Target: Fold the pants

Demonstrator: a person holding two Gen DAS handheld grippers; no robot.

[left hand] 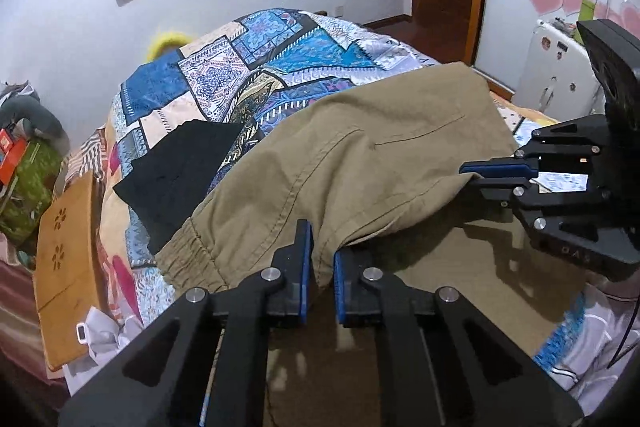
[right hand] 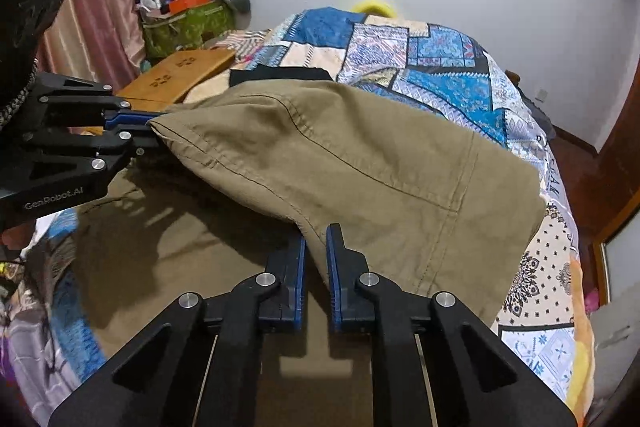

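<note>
Now both tongs, left tongs (left hand: 322,259) & right tongs (right hand: 316,259), pinching khaki pants (left hand: 360,155) hem, lower legs hidden underneath.

Khaki pants (left hand: 360,155), woven cotton with dark topstitched seams and a stitched pocket outline. The gathered elastic waistband (left hand: 192,259) lies at the near left in the left wrist view, resting on the patchwork-covered bed (left hand: 224,83). One layer of the fabric is raised off the lower layer (right hand: 160,247), forming a rounded fold suspended at two edge points. The lower layer lies flat and shadowed beneath. A black garment (left hand: 176,179) adjoins the waistband side.
</note>
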